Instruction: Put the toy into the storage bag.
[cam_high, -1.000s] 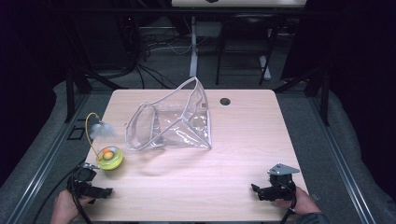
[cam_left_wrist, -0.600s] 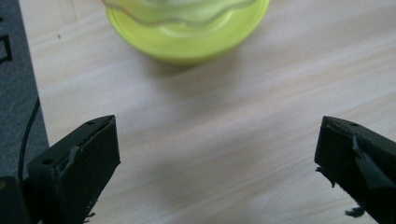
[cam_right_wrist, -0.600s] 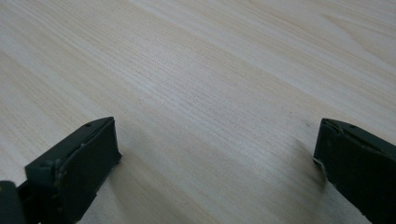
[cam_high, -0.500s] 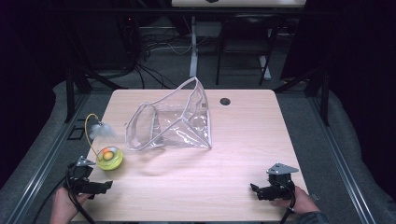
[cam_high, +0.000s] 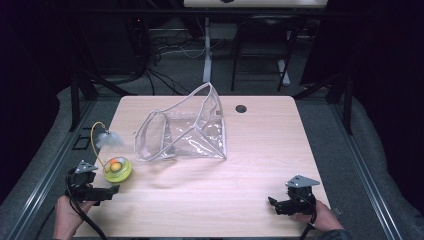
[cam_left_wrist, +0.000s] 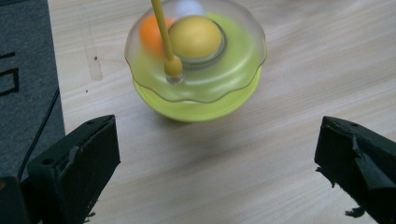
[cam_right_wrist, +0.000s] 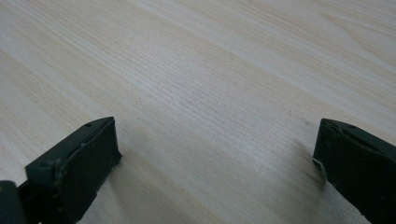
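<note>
- The left gripper (cam_high: 107, 190) sits at the near left corner of the worktop (cam_high: 260, 150), jaws spread wide with nothing between them — the yellow-green toy (cam_left_wrist: 196, 70) stands just ahead of it, centred in the gap but not touching either jaw.
- The toy is a rounded, domed thing with a clear scalloped cover; a grip that lands on the curve rather than the rim could, I think, squeeze it out forward or tip it over.
- A thin yellow wire stalk (cam_high: 95, 140) rises from the dome and arcs up to a pale feathery tuft (cam_high: 109, 139). A jaw that closes high might snag or bend that stalk, and lifting fast would likely set it whipping about.
- The toy stands close to the worktop's left edge, so a sideways nudge risks sending it over.
- The right gripper (cam_high: 274, 204) rests at the near right, jaws likewise wide apart and empty over bare wood, well apart from everything.
- The clear plastic pouch (cam_high: 185, 130) lies beyond the left gripper and to its right, mouth gaping — limp and see-through, so its opening is hard to judge and may collapse if pushed.
- Hard to make out: the toy is blurred in the left gripper view, so I cannot say whether the orange ball (cam_left_wrist: 152, 32) inside is loose or fixed, and the stalk's top is cut off there.
</note>
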